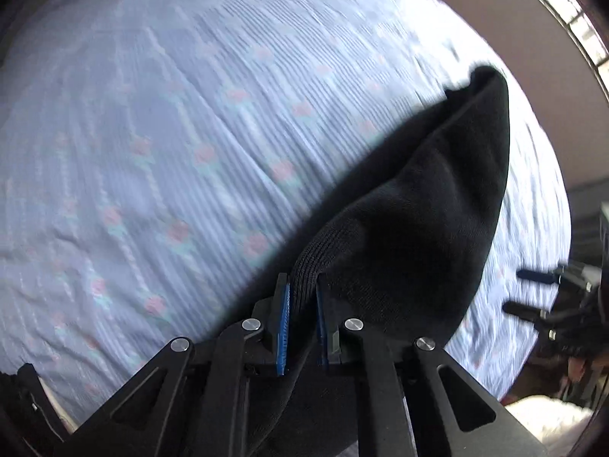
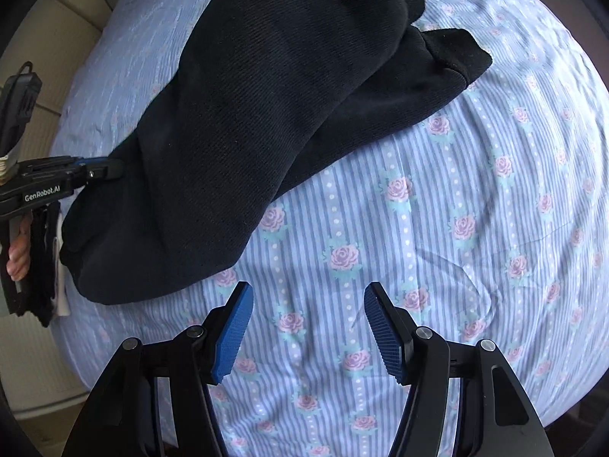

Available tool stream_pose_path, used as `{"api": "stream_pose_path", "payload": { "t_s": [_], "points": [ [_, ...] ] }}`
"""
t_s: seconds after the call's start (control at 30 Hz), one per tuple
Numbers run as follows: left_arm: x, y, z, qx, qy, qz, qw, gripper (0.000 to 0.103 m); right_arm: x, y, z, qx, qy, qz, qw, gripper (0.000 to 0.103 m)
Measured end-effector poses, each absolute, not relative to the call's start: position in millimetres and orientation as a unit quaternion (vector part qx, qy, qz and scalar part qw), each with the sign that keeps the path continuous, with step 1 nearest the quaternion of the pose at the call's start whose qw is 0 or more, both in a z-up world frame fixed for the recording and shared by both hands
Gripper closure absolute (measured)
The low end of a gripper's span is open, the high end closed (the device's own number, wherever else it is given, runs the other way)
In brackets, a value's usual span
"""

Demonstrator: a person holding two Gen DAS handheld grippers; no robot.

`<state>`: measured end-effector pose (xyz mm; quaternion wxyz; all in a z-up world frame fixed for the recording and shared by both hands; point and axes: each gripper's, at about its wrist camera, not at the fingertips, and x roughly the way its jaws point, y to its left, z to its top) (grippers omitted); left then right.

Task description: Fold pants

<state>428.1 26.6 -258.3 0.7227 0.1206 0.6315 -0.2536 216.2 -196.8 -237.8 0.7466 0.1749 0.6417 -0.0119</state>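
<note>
Black pants lie on a bed with a blue striped, rose-patterned sheet, legs stacked and running toward the upper right. My left gripper is shut on the pants' edge and lifts the cloth off the sheet; it shows in the right wrist view at the pants' left edge. My right gripper is open and empty, above bare sheet just right of the pants' near end. It shows in the left wrist view at the far right.
The bed's left edge meets a pale tiled floor. A person's hand holds the left gripper's handle. A dark cord or charger hangs at the far left. Bare sheet spreads left of the lifted cloth.
</note>
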Motion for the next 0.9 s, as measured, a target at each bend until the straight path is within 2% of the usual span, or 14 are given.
{"api": "stream_pose_path", "payload": {
  "t_s": [0.17,0.37,0.4,0.47,0.5,0.53,0.6,0.67,0.77,0.9],
  "points": [
    [451.5,42.9,-274.3,0.133,0.634,-0.178,0.741,0.090,240.4,-185.2,-233.2,0.169,0.637,0.006,0.752,0.041],
    [447.2,34.6,-285.6,0.137,0.640,-0.176,0.735,0.089,270.3,-155.3,-222.7,0.124,0.618,0.104,0.769,0.043],
    [446.2,35.7,-284.5,0.132,0.642,-0.181,0.733,0.086,273.4,-150.3,-221.7,0.114,0.613,0.123,0.772,0.043],
    [443.9,36.2,-281.0,0.131,0.642,-0.177,0.734,0.072,280.5,-141.7,-227.0,0.096,0.611,0.153,0.771,0.043],
    [441.2,39.3,-275.1,0.130,0.636,-0.172,0.741,0.069,285.9,-142.2,-229.4,0.099,0.613,0.165,0.766,0.043],
    [434.3,39.6,-265.0,0.130,0.623,-0.162,0.754,0.061,288.7,-137.7,-231.7,0.102,0.614,0.170,0.764,0.043],
    [416.8,45.1,-243.3,0.121,0.592,-0.159,0.781,0.056,292.6,-140.5,-231.4,0.110,0.606,0.183,0.766,0.043],
    [390.4,54.5,-217.0,0.097,0.564,-0.161,0.804,0.045,295.9,-146.7,-227.5,0.110,0.597,0.204,0.768,0.043],
    [346.9,82.0,-200.9,0.045,0.553,-0.113,0.824,0.037,297.4,-138.2,-229.7,0.090,0.601,0.242,0.756,0.043],
    [297.1,116.1,-216.6,-0.058,0.583,-0.031,0.810,0.036,307.8,-134.2,-239.1,0.079,0.624,0.263,0.732,0.043]
  ]
}}
